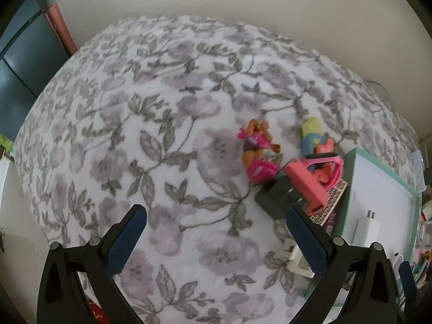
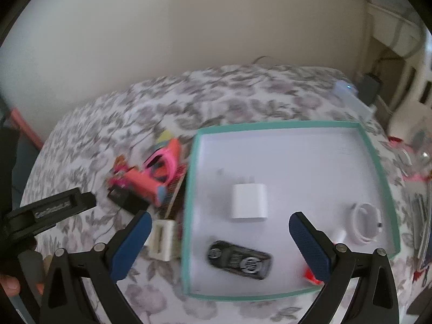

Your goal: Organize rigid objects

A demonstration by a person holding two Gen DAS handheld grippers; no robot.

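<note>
**Both grippers empty, pile of stuff waiting beside the tray**

So here's where I'm at; left gripper (image 1: 216, 229) has its jaws spread wide over bare floral bedspread (image 1: 162, 108), nothing between them; right gripper (image 2: 220, 232) is just as wide apart, hanging over the teal-rimmed tray (image 2: 270, 127), also holding nothing.

What worries me: the leftover pile sits jammed against the tray's left wall; the coral case (image 1: 305, 186) lies on top of a black block (image 1: 275, 198) with the pink watch band (image 1: 328, 172) tangled in behind; I reckon grabbing one drags the others, or knocks the pink toy figure (image 1: 257, 154) over on that soft cover. The right-wrist view is also blurry, so lining up a pick from it now looks risky.

Tray contents so far: a white charger plug (image 2: 249, 201), a black oval gadget (image 2: 239, 260), a coiled white cable (image 2: 367, 225), and something orange-red (image 2: 310, 272) half hidden behind my right finger; can't tell what. A cream holder (image 2: 162, 239) lies just outside the tray.
</note>
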